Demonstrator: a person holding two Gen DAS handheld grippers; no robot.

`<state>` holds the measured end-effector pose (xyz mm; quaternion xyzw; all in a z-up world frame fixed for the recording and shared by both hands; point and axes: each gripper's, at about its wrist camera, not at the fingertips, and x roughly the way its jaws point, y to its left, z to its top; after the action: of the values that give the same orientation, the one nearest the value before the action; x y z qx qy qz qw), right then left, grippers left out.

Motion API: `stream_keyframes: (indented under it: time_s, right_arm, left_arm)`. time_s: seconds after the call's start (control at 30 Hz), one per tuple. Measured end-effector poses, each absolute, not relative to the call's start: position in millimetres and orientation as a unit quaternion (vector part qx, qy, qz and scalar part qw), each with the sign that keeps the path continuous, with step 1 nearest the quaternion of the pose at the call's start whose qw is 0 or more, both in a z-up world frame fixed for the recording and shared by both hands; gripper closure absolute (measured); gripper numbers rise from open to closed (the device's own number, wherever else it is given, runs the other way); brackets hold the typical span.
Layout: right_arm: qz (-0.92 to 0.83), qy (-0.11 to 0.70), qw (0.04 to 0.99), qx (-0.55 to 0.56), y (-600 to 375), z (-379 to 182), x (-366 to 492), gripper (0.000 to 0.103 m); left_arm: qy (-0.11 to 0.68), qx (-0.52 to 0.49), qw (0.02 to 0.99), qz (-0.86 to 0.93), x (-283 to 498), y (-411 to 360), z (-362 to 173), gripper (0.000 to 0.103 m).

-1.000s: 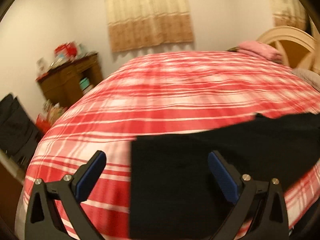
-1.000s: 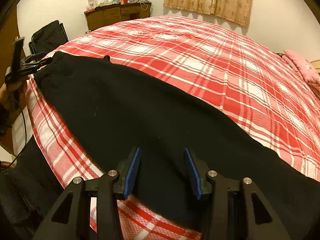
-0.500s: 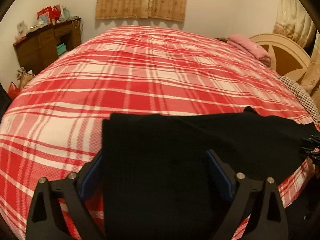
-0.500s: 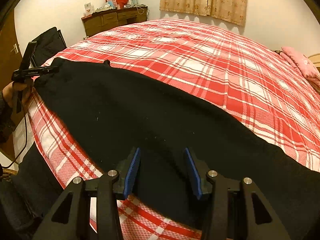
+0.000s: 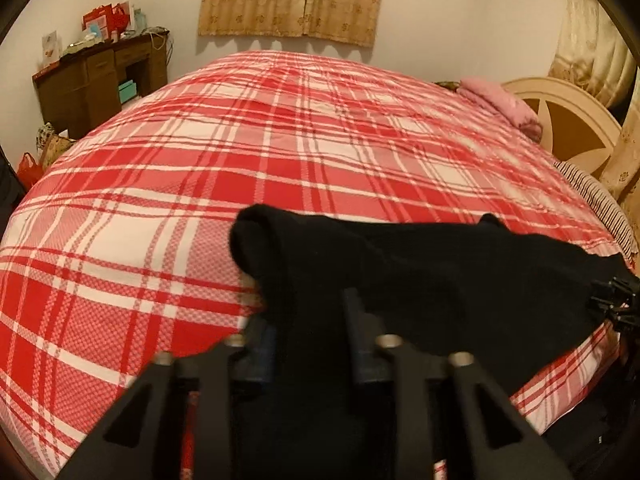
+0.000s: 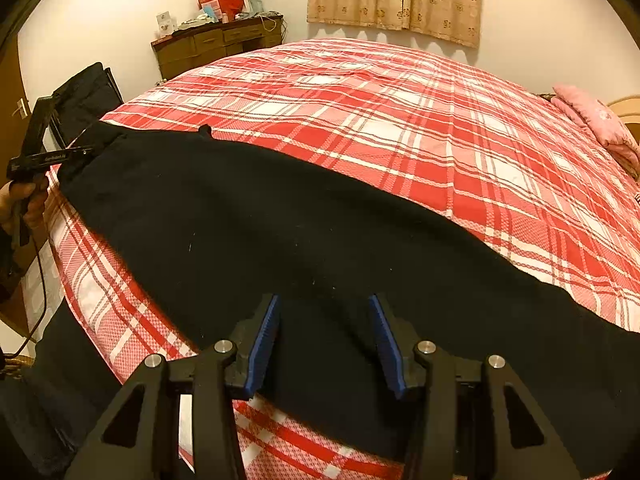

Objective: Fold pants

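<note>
On the near edge of the bed [image 6: 400, 128], over its red plaid cover, we find the black pants [image 6: 280, 232] laid out lengthwise, one end toward the person's left and the other running off to the right past the frame.

Left hand-held gripper [image 5: 310, 344]: its jaws are closing, and the left wrist view shows the end of the pants bunched between them, with the cloth raised into a rounded fold just beyond the tips. We judge the pads to be pressing on the fabric, though dark cloth against dark fingers leaves the contact line hard to read. In the right wrist view the same tool appears at far left, held in the person's hand [image 6: 24, 200] at that end of the garment.

Right hand-held gripper [image 6: 324, 340]: jaws spread about halfway, blue pads [image 6: 264, 340] standing apart over the near edge of the pants. Cloth lies between and beneath them, but we see no pinch (the fabric there lies flat and undisturbed).

Step in hand, in our judgement: securing both holds before the first fold; the left hold is nearly made, the right is not yet taken.

Next move calls for the right jaws to settle onto the near edge and close on it, then for both ends to rise together so the cloth does not drag or twist across the cover
</note>
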<state>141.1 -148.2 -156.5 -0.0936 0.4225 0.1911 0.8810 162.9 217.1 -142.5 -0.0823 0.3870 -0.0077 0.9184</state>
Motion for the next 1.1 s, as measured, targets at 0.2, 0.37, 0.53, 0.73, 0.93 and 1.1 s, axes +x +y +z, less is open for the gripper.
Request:
stream_keyframes:
  time_s: [0.2,0.37,0.53,0.73,0.93,1.1]
  right_arm:
    - [0.187,0.421,0.883,-0.091,-144,-155,142,0.053]
    - [0.186,0.408,0.891,-0.07,-145,-146,143,0.053]
    - [0.198,0.4,0.892,-0.079,-134,-140,142,0.053]
    - [0.202,0.426,0.878,-0.089,-124,-159,147,0.052]
    - [0.209,0.414,0.883,-0.073,-126,-150,145,0.052]
    - [0.27,0.39,0.878,-0.064,-99,-138,141,0.044]
  left_arm:
    - [0.369,-0.064,0.927,0.003,159,217,-136,0.083]
    - [0.336,-0.131,0.933,-0.004,157,251,-119,0.083]
    - [0.309,-0.137,0.941,0.024,152,285,-93,0.083]
    - [0.367,-0.102,0.924,0.039,168,285,-125,0.083]
    - [0.362,-0.111,0.925,0.038,163,289,-134,0.081]
    - [0.363,-0.107,0.925,0.036,162,290,-133,0.079]
